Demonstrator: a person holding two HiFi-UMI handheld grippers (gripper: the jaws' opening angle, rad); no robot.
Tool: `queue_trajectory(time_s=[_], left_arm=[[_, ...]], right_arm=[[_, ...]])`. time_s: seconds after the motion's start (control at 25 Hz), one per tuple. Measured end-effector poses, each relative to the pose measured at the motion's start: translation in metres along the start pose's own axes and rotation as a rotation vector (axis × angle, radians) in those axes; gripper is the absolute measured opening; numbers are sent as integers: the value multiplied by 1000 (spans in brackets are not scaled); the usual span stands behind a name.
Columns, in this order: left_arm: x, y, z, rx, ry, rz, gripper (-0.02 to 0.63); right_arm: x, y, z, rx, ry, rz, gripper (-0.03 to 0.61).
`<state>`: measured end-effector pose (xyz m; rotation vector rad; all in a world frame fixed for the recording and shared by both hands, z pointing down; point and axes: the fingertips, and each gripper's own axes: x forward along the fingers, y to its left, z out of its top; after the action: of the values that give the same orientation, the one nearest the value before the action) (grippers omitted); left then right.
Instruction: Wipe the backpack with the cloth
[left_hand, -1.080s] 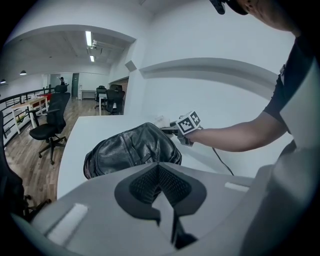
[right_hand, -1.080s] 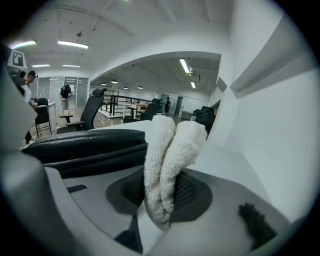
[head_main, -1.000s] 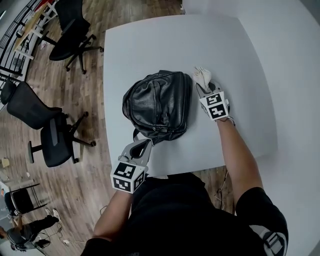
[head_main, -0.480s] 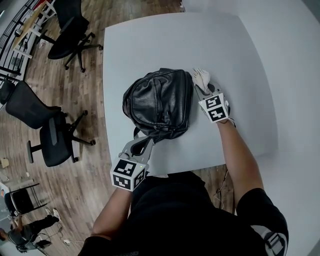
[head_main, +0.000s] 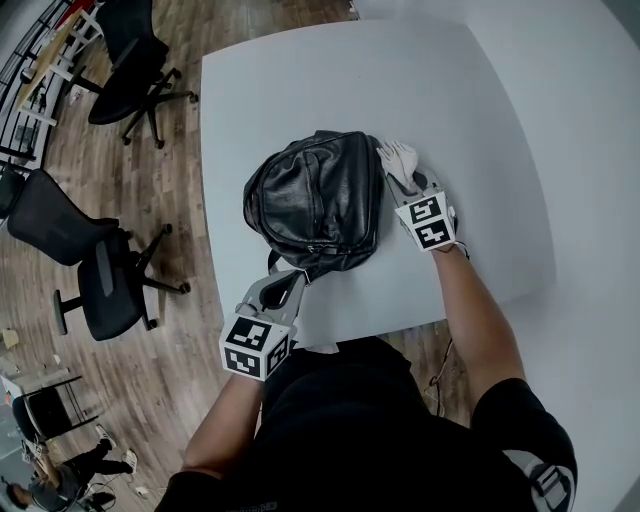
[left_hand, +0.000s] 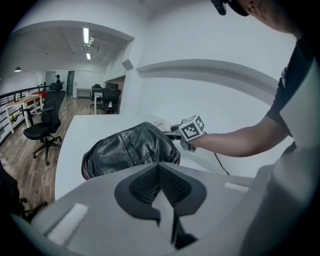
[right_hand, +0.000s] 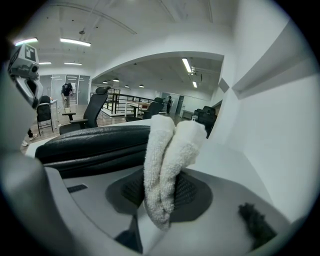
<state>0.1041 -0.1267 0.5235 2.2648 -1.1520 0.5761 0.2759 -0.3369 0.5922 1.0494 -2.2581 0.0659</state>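
Right tongs (right_hand: 159, 194) clamp the soft, light cloth (right_hand: 167, 150) right of the floppy, slick backpack (head_main: 315, 200); closed, empty left tongs (left_hand: 159, 186) could steady its near end.

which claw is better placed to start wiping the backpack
Right. The right claw is shut on the white cloth, which sits just beside the black leather backpack. The left claw is shut with nothing in it, at the backpack's near end.
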Motion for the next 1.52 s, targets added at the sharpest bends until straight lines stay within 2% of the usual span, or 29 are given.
queue_trajectory(time_s=[1.24,1.52], left_arm=[[-10,6,4,26,-6,-62,6],[-20,8,4,46,-6,-82,6]], right_arm=[[-53,59,-26,66,19,-18,112],[-68,78,-34,113,35,-30,112]])
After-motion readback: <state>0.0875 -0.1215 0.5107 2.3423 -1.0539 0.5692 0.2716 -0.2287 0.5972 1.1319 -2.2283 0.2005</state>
